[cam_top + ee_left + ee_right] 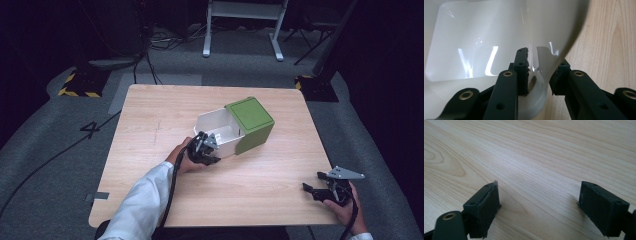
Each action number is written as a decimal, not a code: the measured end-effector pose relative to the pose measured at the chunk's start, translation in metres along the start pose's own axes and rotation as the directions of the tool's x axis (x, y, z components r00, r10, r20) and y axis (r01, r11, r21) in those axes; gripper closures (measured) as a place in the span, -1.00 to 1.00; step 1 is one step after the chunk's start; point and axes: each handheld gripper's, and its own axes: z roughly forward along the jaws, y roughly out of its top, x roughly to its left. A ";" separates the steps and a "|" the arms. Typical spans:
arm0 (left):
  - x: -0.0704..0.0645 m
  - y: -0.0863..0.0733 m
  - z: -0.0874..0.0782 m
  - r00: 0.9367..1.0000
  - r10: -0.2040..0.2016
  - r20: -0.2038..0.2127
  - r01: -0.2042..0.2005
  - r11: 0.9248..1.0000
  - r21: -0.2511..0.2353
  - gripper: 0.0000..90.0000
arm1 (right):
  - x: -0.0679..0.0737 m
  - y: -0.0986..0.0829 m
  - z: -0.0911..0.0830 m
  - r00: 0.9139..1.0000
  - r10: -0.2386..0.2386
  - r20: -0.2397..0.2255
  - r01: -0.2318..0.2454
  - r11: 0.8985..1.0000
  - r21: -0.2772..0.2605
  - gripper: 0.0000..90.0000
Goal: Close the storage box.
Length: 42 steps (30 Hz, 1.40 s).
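Wooden table (150, 165) in a dark room; left gripper (204, 148) clamps the empty white bin's (220, 131) wall, right gripper (320, 189) rests open.

The white container (481, 47) is cropped by the top and left edges in the left gripper view. The green sleeve (251, 124) hides the container's far end.
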 end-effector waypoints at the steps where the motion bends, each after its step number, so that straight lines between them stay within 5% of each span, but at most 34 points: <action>1: -0.001 0.000 0.000 1.000 0.005 -0.004 -0.005 1.000 0.000 0.59 | 0.000 0.000 0.000 1.000 0.000 0.000 0.000 1.000 0.000 -0.62; 23: -0.010 -0.005 -0.005 1.000 0.007 0.009 -0.007 1.000 0.020 0.46 | 0.000 0.000 0.000 1.000 0.000 0.000 0.000 1.000 0.000 -0.62; 31: -0.005 -0.004 -0.013 0.999 -0.034 -0.022 0.034 0.999 -0.031 0.00 | 0.000 0.000 0.000 1.000 0.000 0.000 0.000 1.000 0.000 -0.62; 42: -0.005 0.002 -0.034 0.996 -0.049 -0.078 0.040 0.993 -0.110 -0.39 | 0.000 0.000 0.000 1.000 0.000 0.000 0.000 1.000 0.000 -0.62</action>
